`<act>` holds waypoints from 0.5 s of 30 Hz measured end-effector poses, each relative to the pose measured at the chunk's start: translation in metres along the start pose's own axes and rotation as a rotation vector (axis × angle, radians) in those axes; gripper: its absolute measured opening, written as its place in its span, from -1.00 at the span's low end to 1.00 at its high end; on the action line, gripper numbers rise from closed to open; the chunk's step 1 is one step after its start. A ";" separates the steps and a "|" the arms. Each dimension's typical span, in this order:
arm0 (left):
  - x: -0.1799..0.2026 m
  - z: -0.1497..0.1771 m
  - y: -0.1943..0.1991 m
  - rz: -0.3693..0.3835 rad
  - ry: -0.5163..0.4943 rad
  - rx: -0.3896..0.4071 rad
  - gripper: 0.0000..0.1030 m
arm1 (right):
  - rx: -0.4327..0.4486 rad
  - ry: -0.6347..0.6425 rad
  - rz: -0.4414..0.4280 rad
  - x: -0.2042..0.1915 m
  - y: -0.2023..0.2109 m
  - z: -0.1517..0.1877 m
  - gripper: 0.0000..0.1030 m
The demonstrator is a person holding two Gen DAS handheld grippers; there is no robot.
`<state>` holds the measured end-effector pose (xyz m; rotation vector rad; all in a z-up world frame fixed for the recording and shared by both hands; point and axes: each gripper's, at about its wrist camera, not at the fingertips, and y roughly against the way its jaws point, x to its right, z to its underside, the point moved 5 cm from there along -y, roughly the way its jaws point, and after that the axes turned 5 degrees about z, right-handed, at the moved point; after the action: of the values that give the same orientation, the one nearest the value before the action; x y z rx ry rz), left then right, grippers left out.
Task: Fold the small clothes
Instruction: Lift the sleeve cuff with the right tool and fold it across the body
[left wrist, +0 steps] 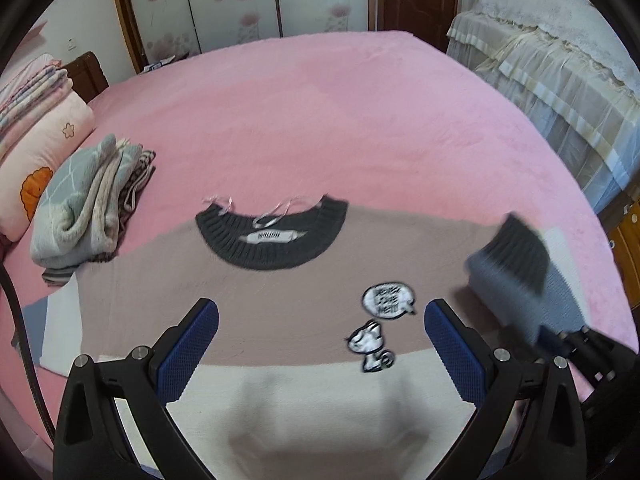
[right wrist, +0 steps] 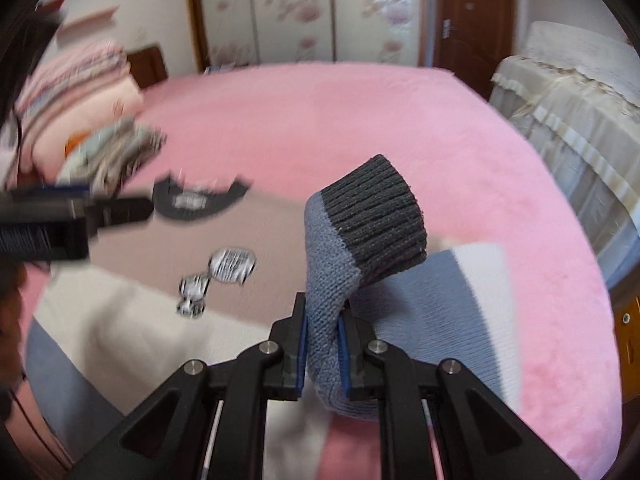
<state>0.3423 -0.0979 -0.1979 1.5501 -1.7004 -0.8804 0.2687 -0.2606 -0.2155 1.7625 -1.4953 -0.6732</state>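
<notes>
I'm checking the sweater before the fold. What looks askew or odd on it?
Only the sleeve in the right tool: it is pinched and lifted, dark cuff curling upward. The sweater otherwise lies flat on the bed.

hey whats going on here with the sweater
A person with a gripper in each hand is folding a small sweater spread front-up on a pink bed. The right gripper is shut on the sleeve, lifted and bent toward the chest. The left gripper hovers open above the chest.
</notes>
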 end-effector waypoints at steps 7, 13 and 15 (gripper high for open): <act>-0.004 0.023 -0.019 0.070 -0.007 -0.071 0.99 | -0.052 0.062 -0.100 -0.043 -0.006 0.030 -0.13; -0.003 0.047 -0.031 0.243 -0.016 -0.166 0.99 | -0.049 0.069 -0.139 -0.045 0.008 0.041 -0.07; 0.001 0.057 -0.035 0.350 0.012 -0.220 0.89 | -0.044 0.060 -0.143 -0.041 0.012 0.043 -0.07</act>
<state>0.3137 -0.0989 -0.2585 1.0709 -1.7321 -0.8386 0.2199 -0.2294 -0.2345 1.8528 -1.3144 -0.7133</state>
